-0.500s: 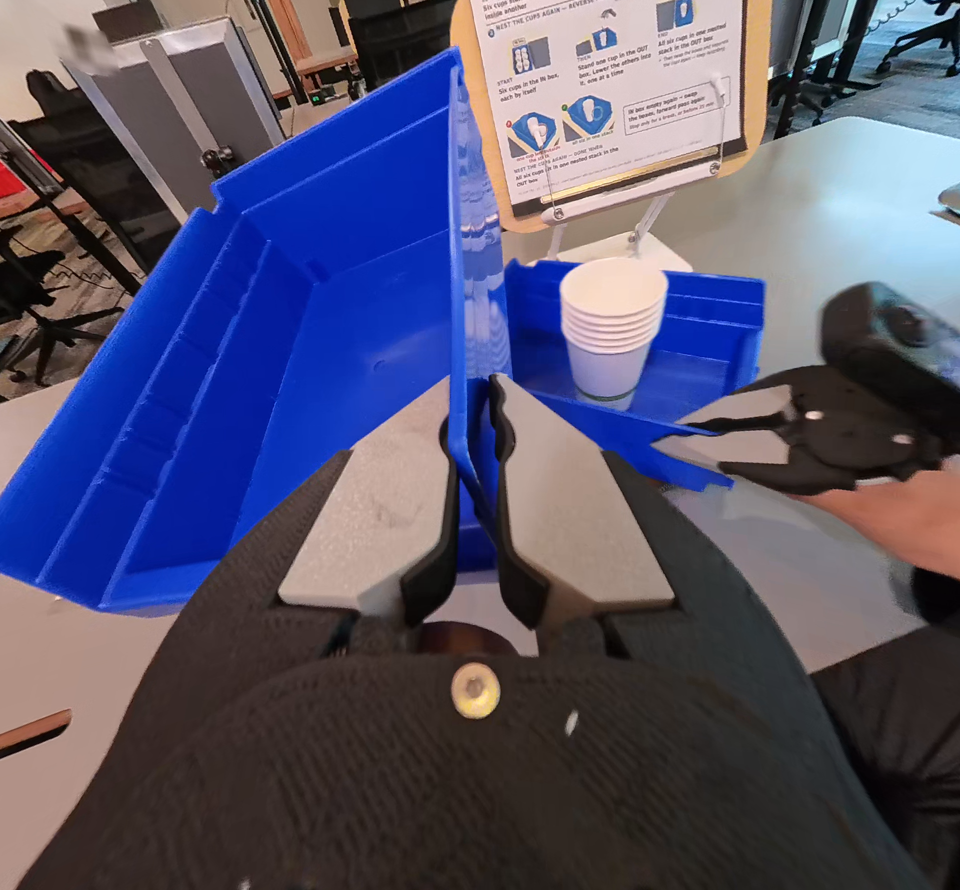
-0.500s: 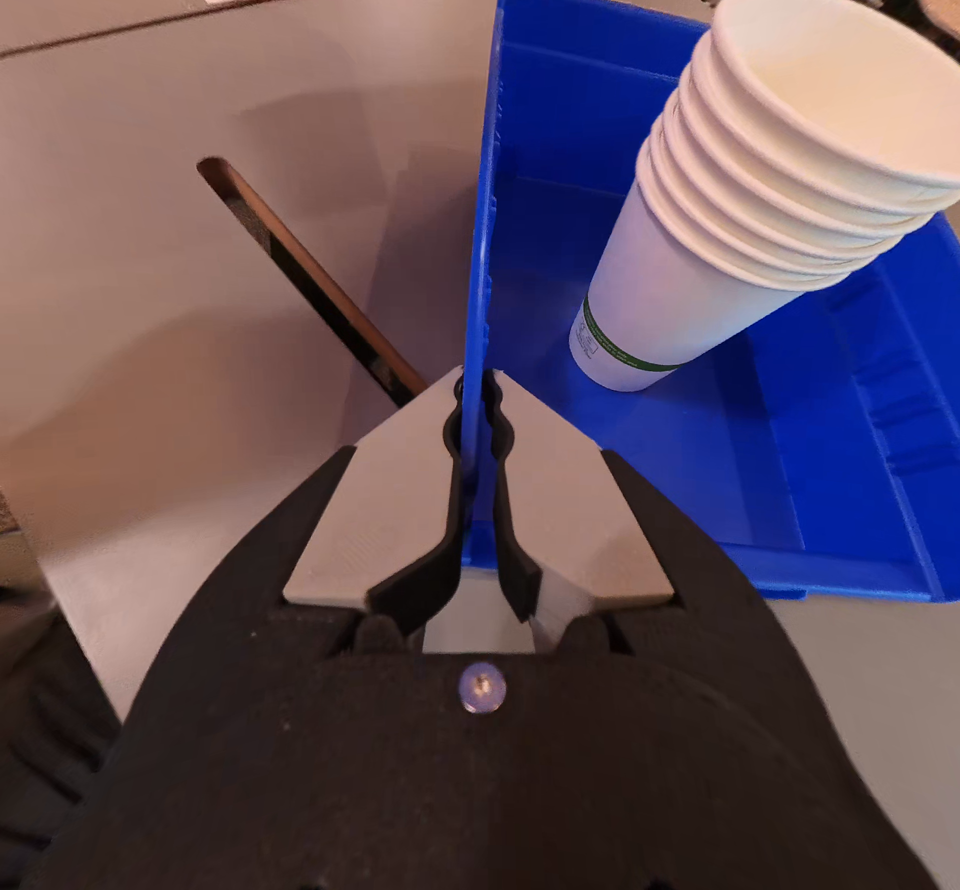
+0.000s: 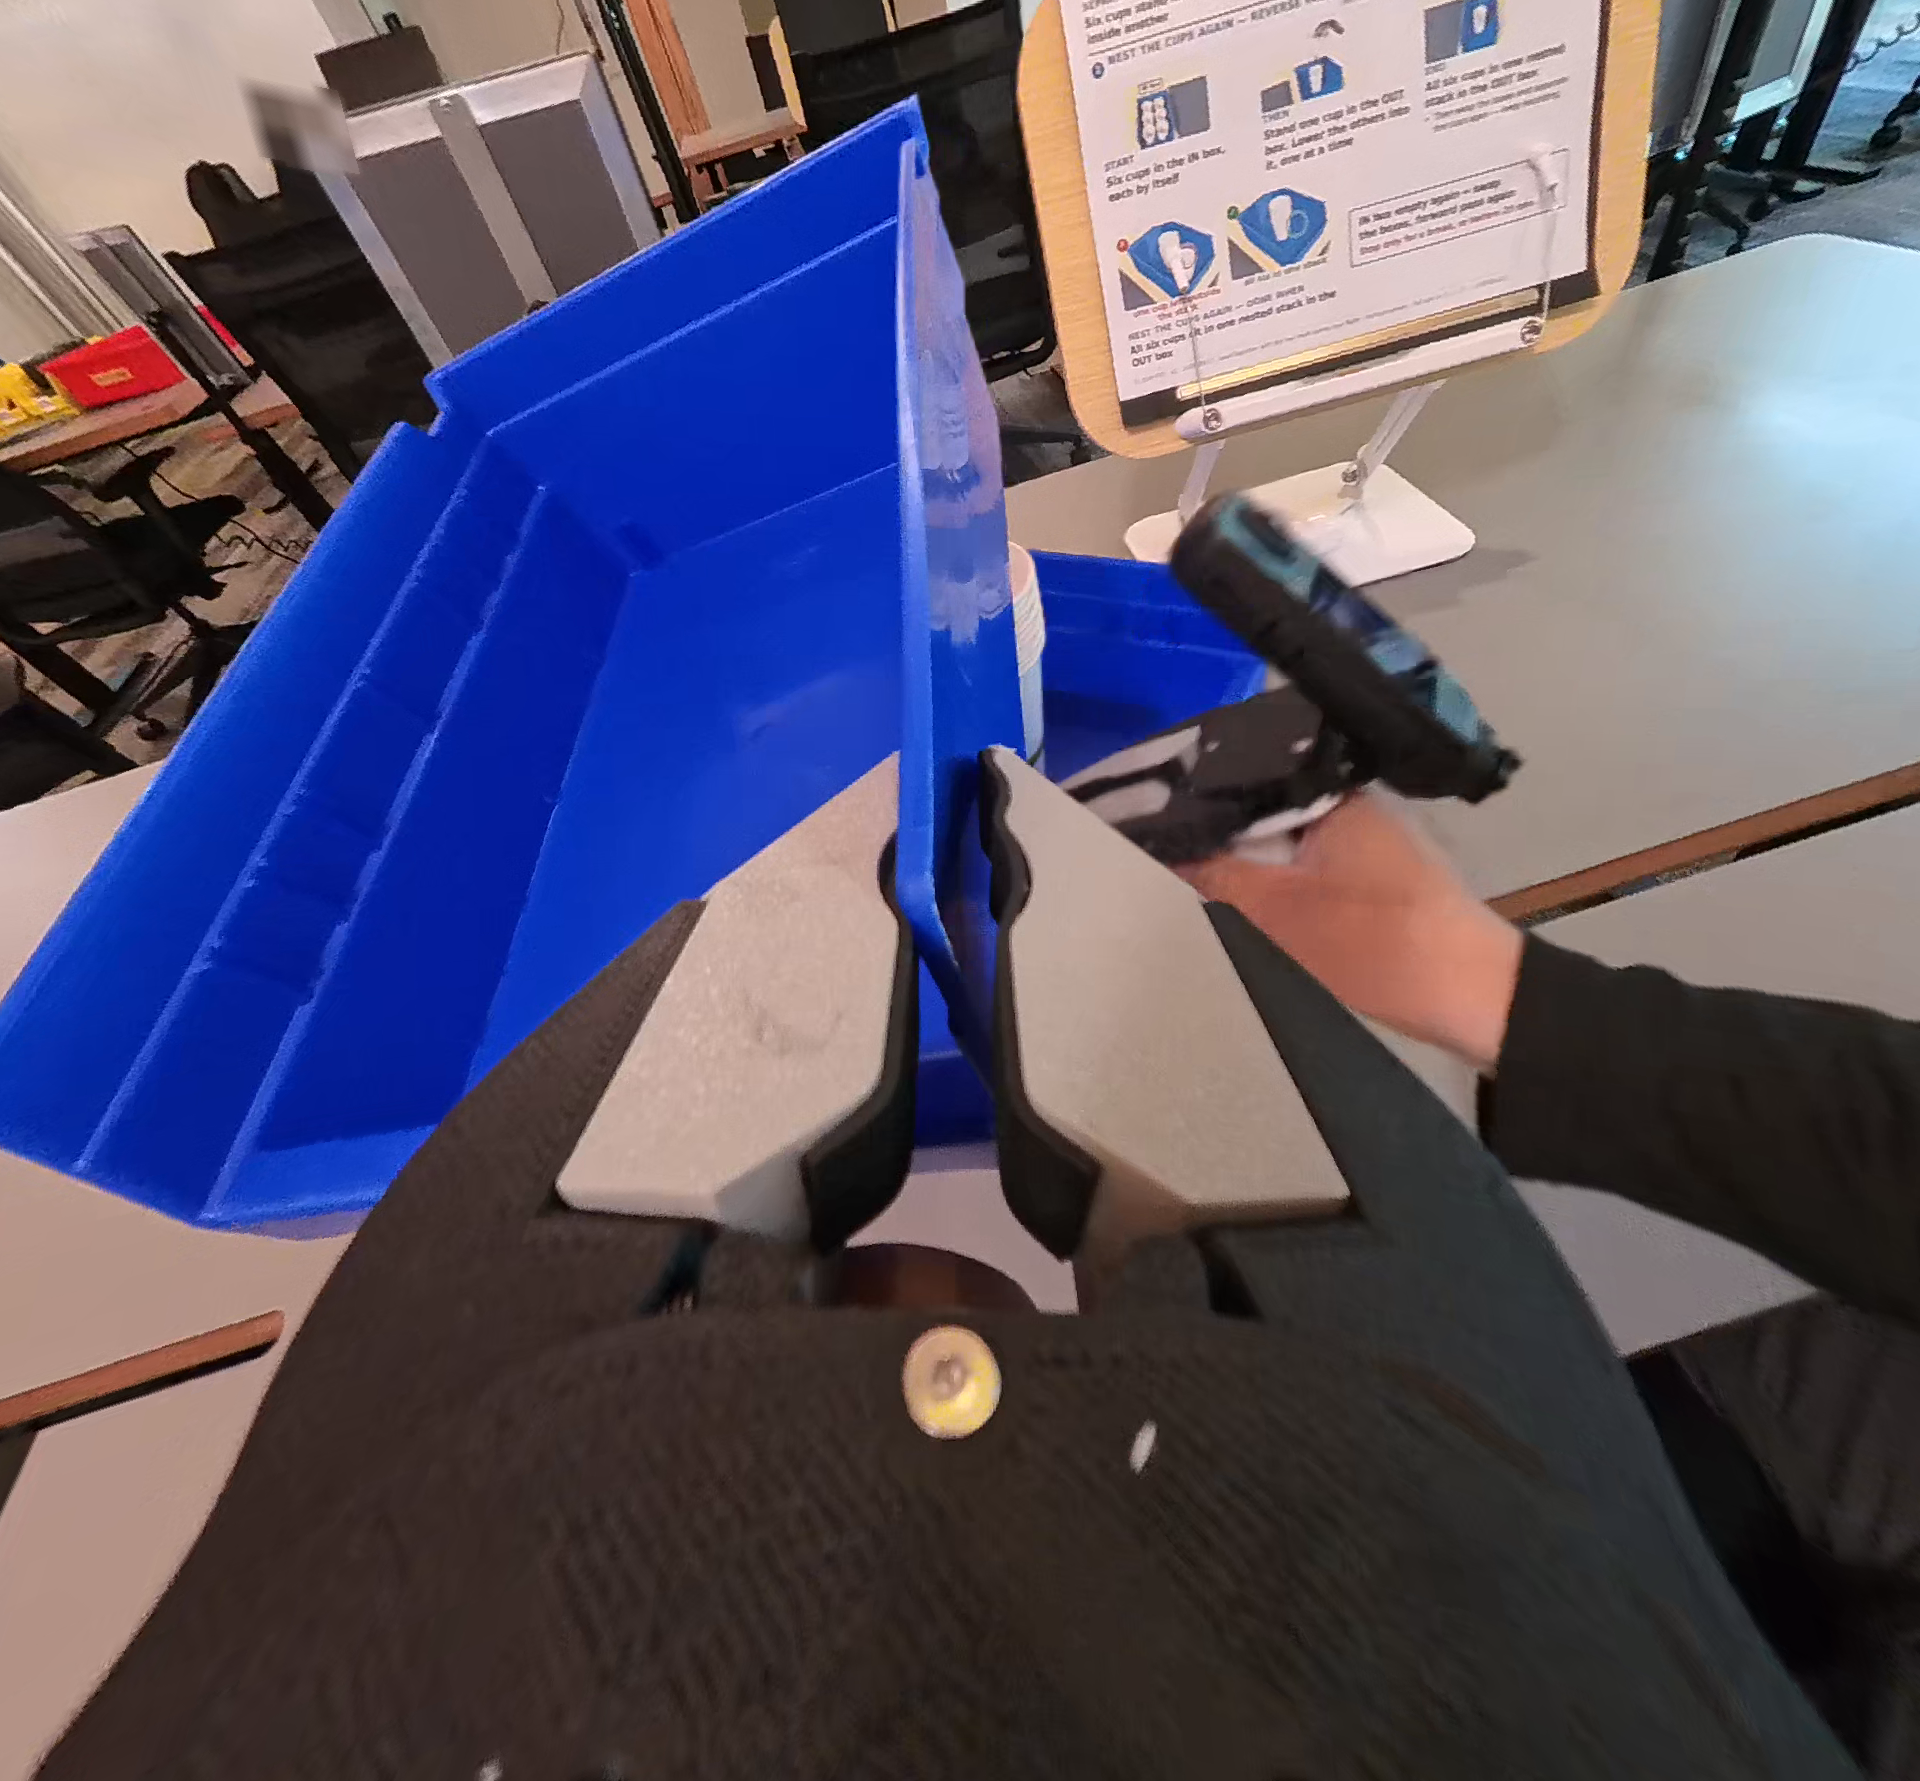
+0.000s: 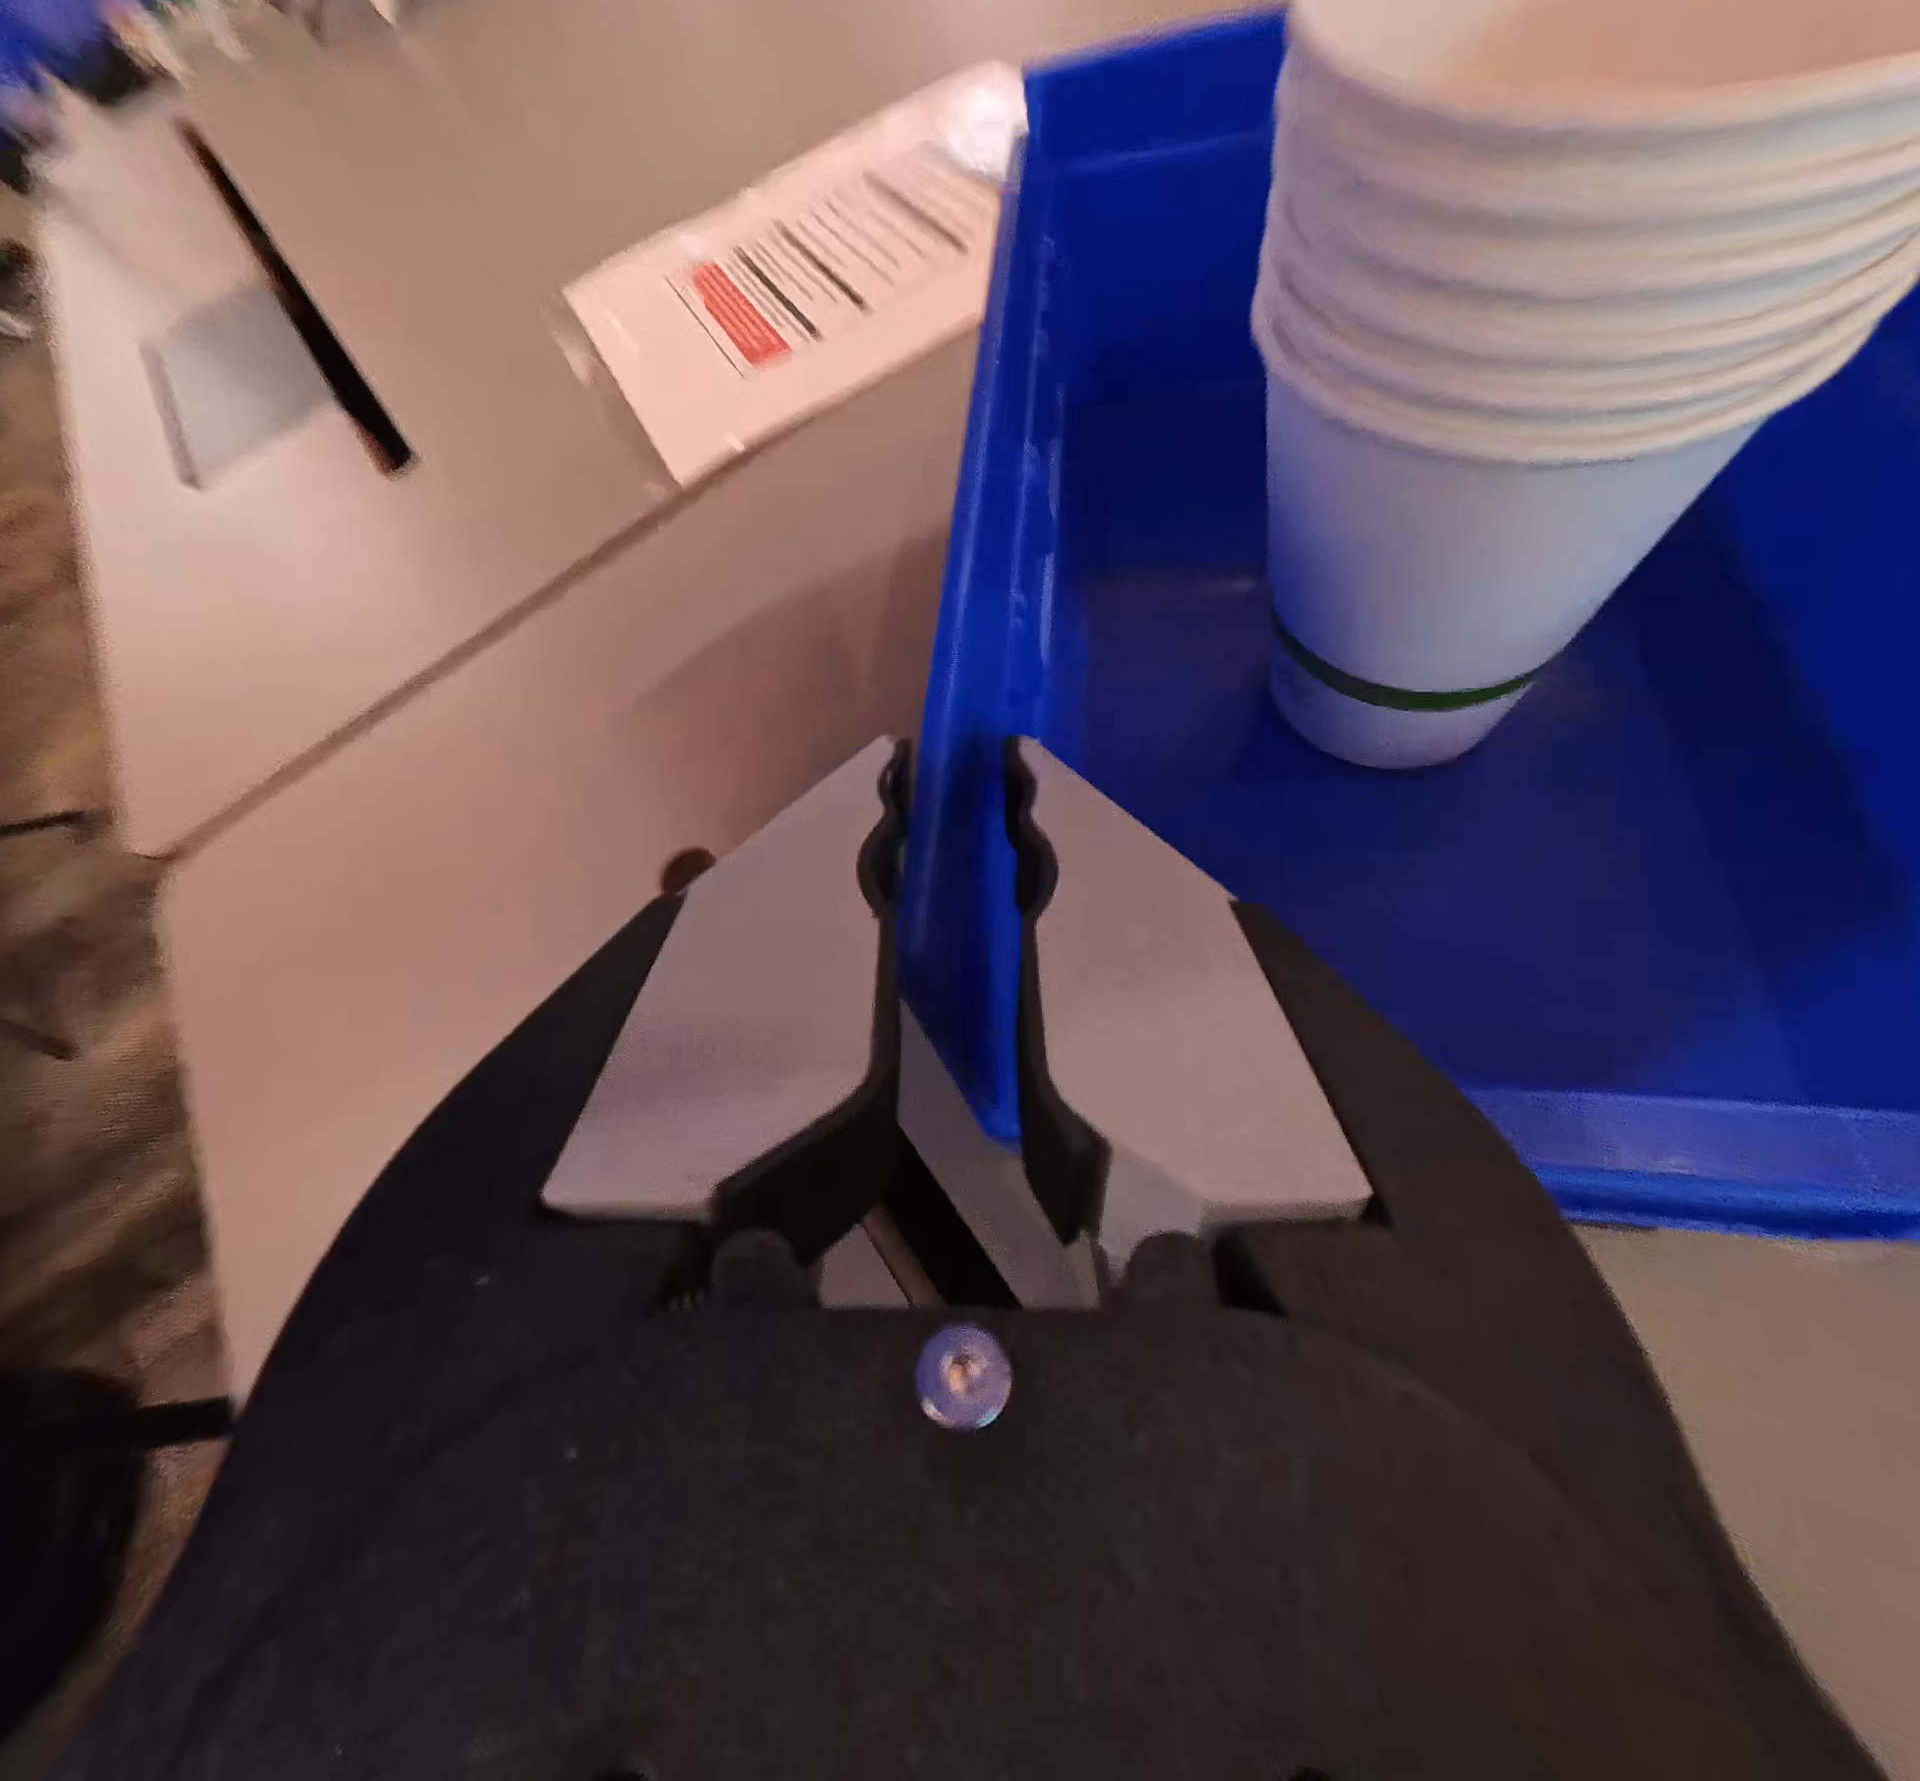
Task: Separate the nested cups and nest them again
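Cups (image 4: 1507, 443) stand as one nested stack inside the right blue bin (image 4: 1558, 952), none separated yet. Left of that bin, the left hand-held gripper (image 3: 940, 838) is clamped on the empty bin's (image 3: 520, 796) wall; the right hand-held gripper (image 4: 956, 775) pinches the cup bin's wall.

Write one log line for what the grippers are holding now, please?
left gripper: shut on empty blue bin wall | right gripper: shut on cup-stack bin wall
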### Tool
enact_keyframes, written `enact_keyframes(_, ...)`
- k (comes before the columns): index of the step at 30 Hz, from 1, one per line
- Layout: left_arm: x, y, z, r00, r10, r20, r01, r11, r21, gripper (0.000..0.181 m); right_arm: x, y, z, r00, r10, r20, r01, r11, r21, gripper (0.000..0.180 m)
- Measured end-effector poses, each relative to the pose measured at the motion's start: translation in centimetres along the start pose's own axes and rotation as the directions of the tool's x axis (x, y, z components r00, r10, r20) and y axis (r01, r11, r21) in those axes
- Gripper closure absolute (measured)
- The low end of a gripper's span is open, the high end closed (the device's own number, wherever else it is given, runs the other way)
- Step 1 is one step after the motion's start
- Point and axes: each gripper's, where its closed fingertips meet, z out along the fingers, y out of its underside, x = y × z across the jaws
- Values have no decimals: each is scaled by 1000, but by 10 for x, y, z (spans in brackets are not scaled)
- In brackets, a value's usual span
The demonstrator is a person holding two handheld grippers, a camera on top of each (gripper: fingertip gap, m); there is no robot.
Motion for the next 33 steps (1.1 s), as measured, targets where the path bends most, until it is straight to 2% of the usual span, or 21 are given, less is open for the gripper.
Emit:
enact_keyframes(2, -3, 0, -1, 1000, 6, 2, -6, 1000, 1, 176, -1, -33, -31, 999, 8, 45, -16, 983, 183, 179)
enact_keyframes(3, -3, -1, 1, 1000, 8, 3, -8, 1000, 4, 177, 0, -49, -52, 998, 3, 62, -20, 962, 271, 176)
enact_keyframes(5, -1, -3, 6, 1000, 8, 2, -8, 1000, 13, 177, 6, -67, -86, 998, -15, 61, -7, 936, 353, 161)
enact_keyframes(10, 24, -8, 24, 999, 17, -28, -17, 1000, 25, 176, 64, -85, -161, 997, -41, -69, 64, 928, 367, 152)
enact_keyframes(15, 68, -17, 45, 995, 32, -95, -29, 999, 36, 176, 110, -103, -250, 999, 38, -22, -26, 922, 386, 141)
enact_keyframes(18, 101, -24, 57, 989, 46, -139, -39, 998, 54, 176, 122, -106, -289, 998, 54, -18, -45, 940, 338, 129)
enact_keyframes(23, 171, -30, 76, 975, 73, -211, -56, 995, 85, 176, 126, -104, -331, 995, 98, 15, -98, 949, 299, 117)
enact_keyframes(25, 202, -28, 86, 969, 97, -225, -78, 993, 93, 176, 136, -100, -342, 993, 115, -19, -105, 950, 294, 114)
enact_keyframes(33, 322, 1, 121, 937, 174, -303, -150, 984, 100, 176, 202, -36, -346, 956, 260, -133, -241, 960, 142, 109)
